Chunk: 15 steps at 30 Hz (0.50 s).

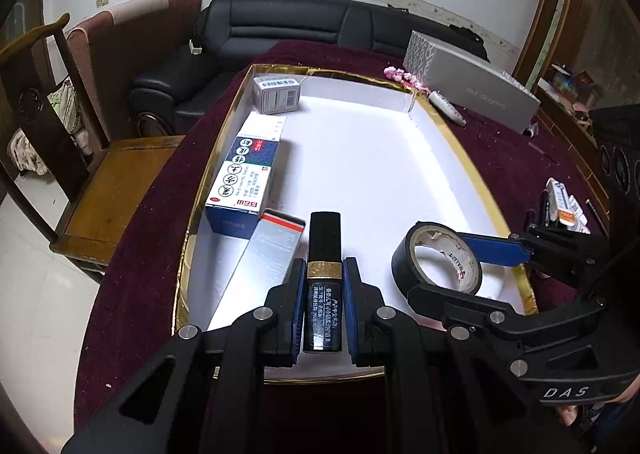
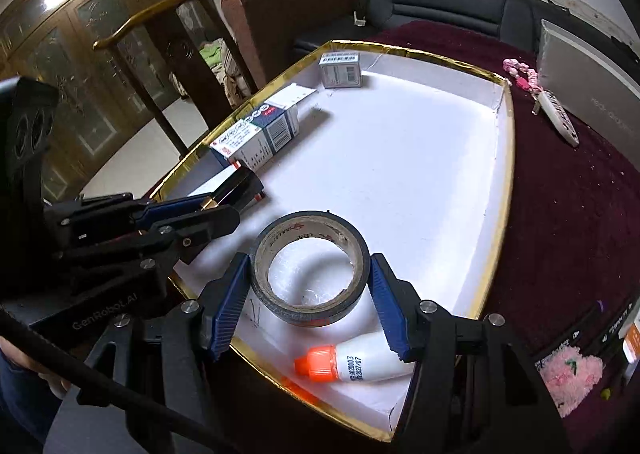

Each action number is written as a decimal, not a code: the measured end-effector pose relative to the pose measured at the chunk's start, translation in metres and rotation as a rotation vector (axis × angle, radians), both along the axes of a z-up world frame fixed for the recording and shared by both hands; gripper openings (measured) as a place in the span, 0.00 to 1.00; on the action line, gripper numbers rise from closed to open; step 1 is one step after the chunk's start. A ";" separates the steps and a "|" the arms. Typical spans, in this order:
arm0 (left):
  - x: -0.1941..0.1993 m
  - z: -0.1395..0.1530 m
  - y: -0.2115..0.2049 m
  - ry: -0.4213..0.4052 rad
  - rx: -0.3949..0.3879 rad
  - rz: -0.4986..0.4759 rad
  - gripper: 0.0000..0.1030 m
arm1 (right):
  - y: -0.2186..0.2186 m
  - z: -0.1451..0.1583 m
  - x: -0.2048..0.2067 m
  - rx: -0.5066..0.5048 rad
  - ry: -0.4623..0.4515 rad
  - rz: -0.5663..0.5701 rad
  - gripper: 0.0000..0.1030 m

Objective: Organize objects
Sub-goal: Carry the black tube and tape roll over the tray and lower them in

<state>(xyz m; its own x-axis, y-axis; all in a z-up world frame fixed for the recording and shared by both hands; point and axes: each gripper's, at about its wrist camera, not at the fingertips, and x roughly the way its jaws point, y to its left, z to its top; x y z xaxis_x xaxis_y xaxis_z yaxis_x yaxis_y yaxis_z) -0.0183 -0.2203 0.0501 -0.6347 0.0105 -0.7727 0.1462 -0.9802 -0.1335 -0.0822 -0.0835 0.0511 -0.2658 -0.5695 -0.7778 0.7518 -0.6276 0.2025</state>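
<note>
left gripper (image 1: 324, 278): fingers narrow, clamped on the black tube (image 1: 324, 254) at its gold band; the tube points away along the fingers, over the near part of the tray.
right gripper (image 2: 308, 294): fingers about half spread, blue pads against both sides of the tape roll (image 2: 310, 266), holding it over the tray's near end; whether it touches the tray floor i cannot tell.
tray (image 1: 472, 173): shallow, white inside, gold rim, on the dark red bench (image 1: 520, 165).
in the tray: a small grey box (image 1: 277, 94) in the far left corner; a blue and white box (image 1: 244, 173) along the left wall; a silver box (image 1: 268, 254) just left of the tube; a white bottle (image 2: 360, 362) with an orange cap, lying on its side in the near corner below the tape.
on the bench outside the tray: a long grey box (image 1: 472, 81) at the far right, a pink charm (image 1: 400, 74) and a white remote (image 1: 448, 107) beside it; small packs (image 1: 564, 205) at the right edge.
around: a black sofa (image 1: 296, 29) behind the bench, a wooden chair (image 1: 96, 173) to the left.
person: a hand (image 2: 48, 374) shows at the lower left edge of the right wrist view.
</note>
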 end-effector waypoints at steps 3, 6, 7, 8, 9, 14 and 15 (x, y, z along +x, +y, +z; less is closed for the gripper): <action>-0.001 -0.002 -0.003 -0.010 -0.001 0.000 0.14 | -0.005 -0.004 0.000 0.025 0.008 0.013 0.57; -0.003 -0.004 -0.005 -0.027 0.005 -0.011 0.14 | -0.009 -0.008 0.001 0.051 0.007 0.031 0.57; -0.004 -0.005 -0.004 -0.034 -0.004 -0.013 0.14 | -0.010 -0.009 0.001 0.057 0.011 0.035 0.57; -0.004 -0.006 -0.003 -0.042 -0.010 -0.018 0.14 | -0.011 -0.010 0.002 0.062 0.013 0.040 0.57; -0.005 -0.007 -0.002 -0.052 -0.014 -0.022 0.14 | -0.012 -0.011 0.002 0.064 0.011 0.043 0.57; -0.008 -0.009 -0.001 -0.077 -0.029 -0.035 0.14 | -0.015 -0.016 0.003 0.067 -0.005 0.061 0.57; -0.009 -0.009 -0.001 -0.080 -0.026 -0.039 0.14 | -0.016 -0.016 0.002 0.065 -0.012 0.062 0.57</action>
